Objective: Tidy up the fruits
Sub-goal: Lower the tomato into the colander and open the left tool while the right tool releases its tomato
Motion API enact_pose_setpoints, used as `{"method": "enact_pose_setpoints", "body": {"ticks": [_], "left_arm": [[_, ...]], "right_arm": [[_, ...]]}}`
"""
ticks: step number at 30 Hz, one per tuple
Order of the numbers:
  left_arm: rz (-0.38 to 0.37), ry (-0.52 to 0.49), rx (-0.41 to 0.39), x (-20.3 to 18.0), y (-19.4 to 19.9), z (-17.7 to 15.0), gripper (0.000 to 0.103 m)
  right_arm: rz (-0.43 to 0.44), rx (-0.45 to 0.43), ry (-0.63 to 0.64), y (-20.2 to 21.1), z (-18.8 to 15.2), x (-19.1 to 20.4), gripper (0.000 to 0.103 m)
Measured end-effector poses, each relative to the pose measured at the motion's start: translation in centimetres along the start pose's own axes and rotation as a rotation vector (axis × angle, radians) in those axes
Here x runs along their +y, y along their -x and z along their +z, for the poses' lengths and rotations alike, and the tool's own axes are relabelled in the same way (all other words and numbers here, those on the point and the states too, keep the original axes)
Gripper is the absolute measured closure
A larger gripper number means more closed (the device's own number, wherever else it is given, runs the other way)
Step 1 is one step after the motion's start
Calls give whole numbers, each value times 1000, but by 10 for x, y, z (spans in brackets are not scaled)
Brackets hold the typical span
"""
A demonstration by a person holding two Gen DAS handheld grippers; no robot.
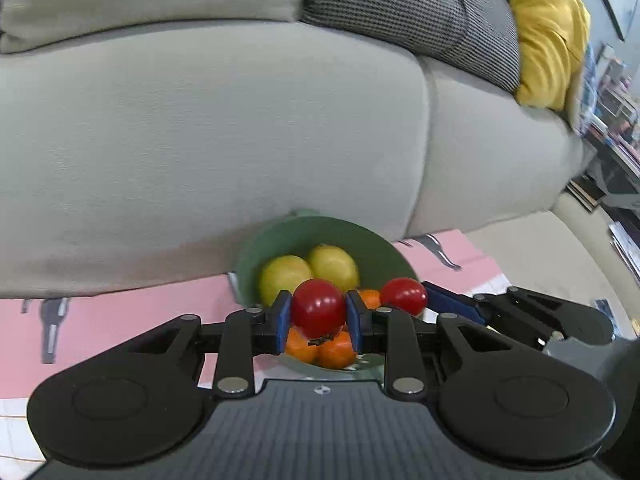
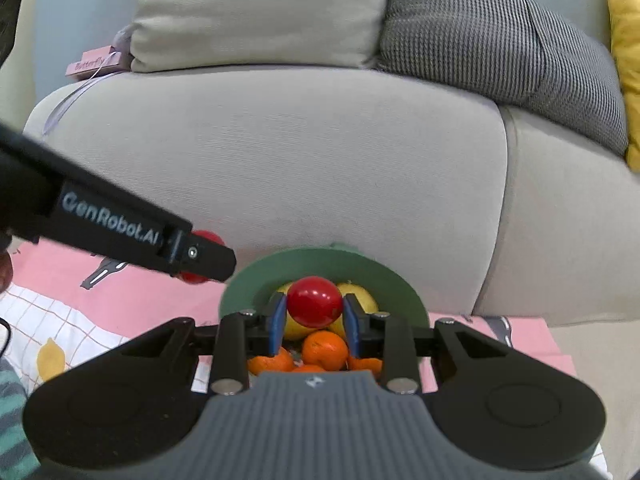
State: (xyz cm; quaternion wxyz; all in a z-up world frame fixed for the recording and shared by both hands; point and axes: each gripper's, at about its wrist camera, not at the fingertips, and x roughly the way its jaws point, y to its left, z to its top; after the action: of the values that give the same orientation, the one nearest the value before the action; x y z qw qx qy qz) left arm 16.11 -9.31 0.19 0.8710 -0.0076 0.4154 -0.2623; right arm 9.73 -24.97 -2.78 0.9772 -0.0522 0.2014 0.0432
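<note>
A green bowl (image 1: 276,236) on the pink cloth holds two yellow lemons (image 1: 334,266) and several oranges (image 1: 336,350). My left gripper (image 1: 319,318) is shut on a red tomato (image 1: 319,307) just above the bowl's near side. My right gripper (image 2: 315,322) is shut on a second red tomato (image 2: 315,307) over the same bowl (image 2: 256,276), above the oranges (image 2: 325,350) and lemons (image 2: 360,298). In the left wrist view the right gripper comes in from the right with its tomato (image 1: 404,295). In the right wrist view the left gripper (image 2: 200,258) shows at left with its tomato (image 2: 206,237).
A grey sofa (image 1: 208,140) stands right behind the bowl, with beige, grey checked (image 1: 412,8) and yellow (image 1: 548,36) cushions. The pink cloth (image 1: 132,320) covers the table. A white gridded cloth (image 2: 52,328) lies at left. Shelves (image 1: 616,140) stand at far right.
</note>
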Motion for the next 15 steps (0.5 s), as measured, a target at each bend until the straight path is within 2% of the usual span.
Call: {"method": "enact_pose_setpoints", "body": {"ticks": [10,15], "left_arm": [[-24,-45,105,-19,-43,6,71],[-36,-48,147,-13,-62,5,72]], "right_arm": [[2,102,16,-31,10,-40,76],[54,168,40,-53,13,-52,76]]}}
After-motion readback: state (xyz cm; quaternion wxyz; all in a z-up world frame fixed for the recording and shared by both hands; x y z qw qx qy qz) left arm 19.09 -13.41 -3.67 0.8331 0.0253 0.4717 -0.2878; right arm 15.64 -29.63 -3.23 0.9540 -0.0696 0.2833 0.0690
